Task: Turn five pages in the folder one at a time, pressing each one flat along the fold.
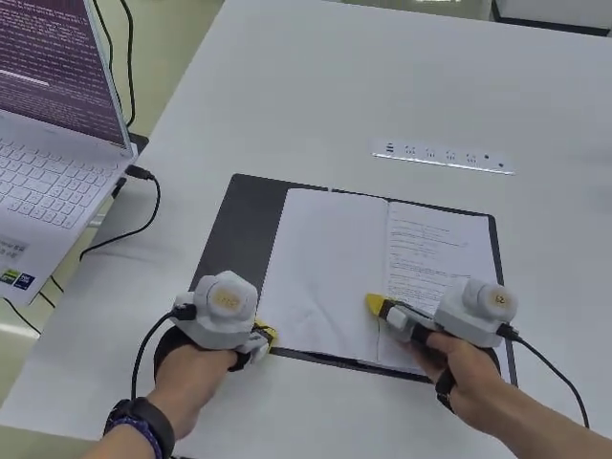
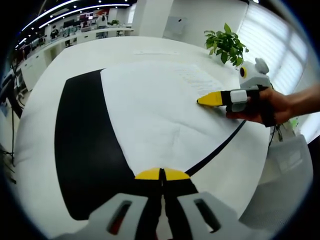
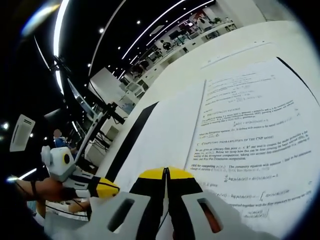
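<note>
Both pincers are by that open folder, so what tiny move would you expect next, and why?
Probably the right gripper slides up the fold: its shut yellow tips sit near the fold's lower end, and the blank turned page looks slightly rumpled. The left gripper, also shut, rests at the lower left corner of the folder.

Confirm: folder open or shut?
Open: the folder lies spread flat, a blank page and a printed page either side of the fold.

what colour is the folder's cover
Black; the folder shows best in the left gripper view, beside the white page.
</note>
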Tool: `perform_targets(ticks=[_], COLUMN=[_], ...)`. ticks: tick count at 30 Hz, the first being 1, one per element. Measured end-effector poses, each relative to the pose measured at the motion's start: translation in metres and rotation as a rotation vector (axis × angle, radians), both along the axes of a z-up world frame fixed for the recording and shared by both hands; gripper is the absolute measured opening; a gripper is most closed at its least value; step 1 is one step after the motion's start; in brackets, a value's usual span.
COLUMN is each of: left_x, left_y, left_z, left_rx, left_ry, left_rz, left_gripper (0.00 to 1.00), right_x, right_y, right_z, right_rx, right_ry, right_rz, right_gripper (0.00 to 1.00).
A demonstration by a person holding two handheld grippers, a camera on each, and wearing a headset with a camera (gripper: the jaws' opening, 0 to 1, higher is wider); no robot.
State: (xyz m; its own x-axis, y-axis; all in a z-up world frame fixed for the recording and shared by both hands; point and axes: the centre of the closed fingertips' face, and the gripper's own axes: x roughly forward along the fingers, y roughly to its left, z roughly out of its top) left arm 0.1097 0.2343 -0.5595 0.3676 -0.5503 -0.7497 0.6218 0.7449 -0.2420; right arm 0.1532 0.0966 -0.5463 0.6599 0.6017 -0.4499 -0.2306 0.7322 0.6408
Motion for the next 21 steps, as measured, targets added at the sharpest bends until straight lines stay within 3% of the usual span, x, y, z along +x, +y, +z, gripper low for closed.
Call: perform_targets(ticks=[21], left_x=[0.0], left_y=[0.0], left_z=[0.001], left_rx=[0.002], left_ry=[-0.013], left_rz=[-0.005], left_gripper=[0.0], right_x=[-0.026], right_y=[0.003], right_z=[0.0], right_rx=[-0.005], right_ry=[0.004], right_rz=[0.016], right_gripper=[0.0])
